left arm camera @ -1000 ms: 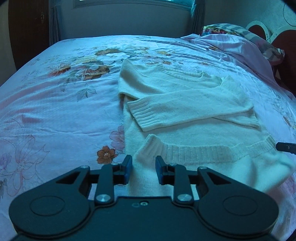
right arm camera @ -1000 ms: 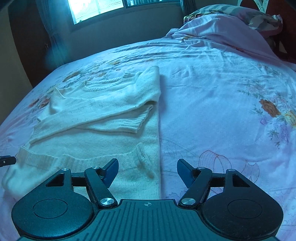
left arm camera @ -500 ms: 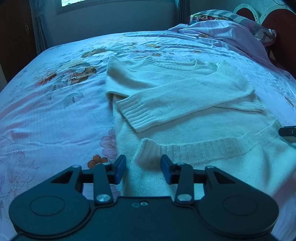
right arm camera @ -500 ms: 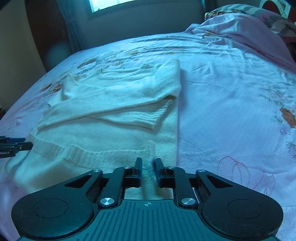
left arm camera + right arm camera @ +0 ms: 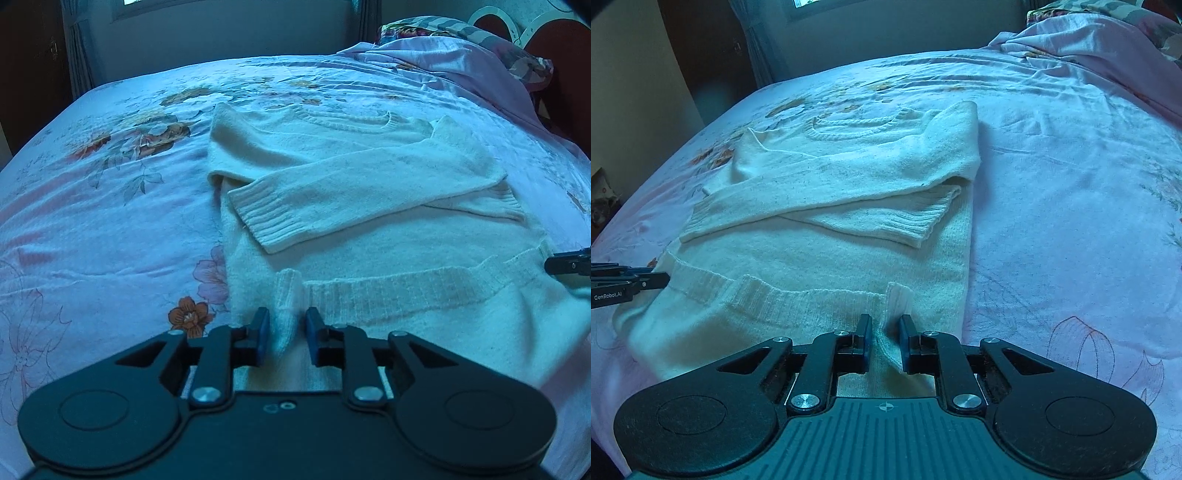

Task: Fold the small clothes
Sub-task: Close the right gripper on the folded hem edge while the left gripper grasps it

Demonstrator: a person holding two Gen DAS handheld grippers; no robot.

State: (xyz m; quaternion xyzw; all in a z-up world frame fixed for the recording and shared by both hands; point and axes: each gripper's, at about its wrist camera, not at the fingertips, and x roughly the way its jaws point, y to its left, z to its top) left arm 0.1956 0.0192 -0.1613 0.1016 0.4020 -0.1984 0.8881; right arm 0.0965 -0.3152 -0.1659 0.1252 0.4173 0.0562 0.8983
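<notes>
Nearest the cameras, the left gripper [image 5: 283,334] is closing on a pinch of ribbed hem while the right gripper [image 5: 884,341] clamps the hem's other corner. The cream sweater [image 5: 849,221] lies on the floral bedsheet [image 5: 1071,184], lengthwise away, sleeves crossed, neckline farthest.

The left claw [image 5: 284,334] is tilting downward over the near edge of the bed [image 5: 92,229], its jaws closing with a bunched fold of the sweater [image 5: 369,258] standing between the blue pads [image 5: 263,334]. The right claw [image 5: 884,341] is tilting down likewise beside it, jaws drawn narrow and pinching a ridge of the sweater's near right corner. Each claw's tip is showing at the edge of the other's view.
</notes>
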